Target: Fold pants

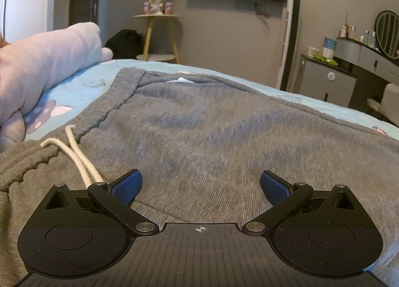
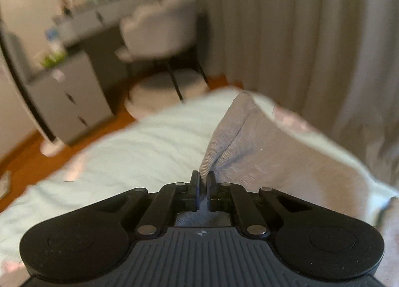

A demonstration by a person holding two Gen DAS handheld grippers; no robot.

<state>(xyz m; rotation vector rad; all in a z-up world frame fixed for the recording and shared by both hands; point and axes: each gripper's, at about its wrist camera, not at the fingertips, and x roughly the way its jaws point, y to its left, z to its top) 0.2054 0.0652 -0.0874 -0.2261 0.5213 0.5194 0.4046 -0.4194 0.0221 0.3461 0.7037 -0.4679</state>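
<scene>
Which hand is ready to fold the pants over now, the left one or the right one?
Probably the right. The right gripper is shut on a fold of the gray pants and can carry it. The left gripper is open above the waist near the drawstring, gripping nothing.

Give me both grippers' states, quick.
Left gripper: open, over the grey pants, gripping nothing.
Right gripper: closed on a fold of the pants' fabric.
</scene>
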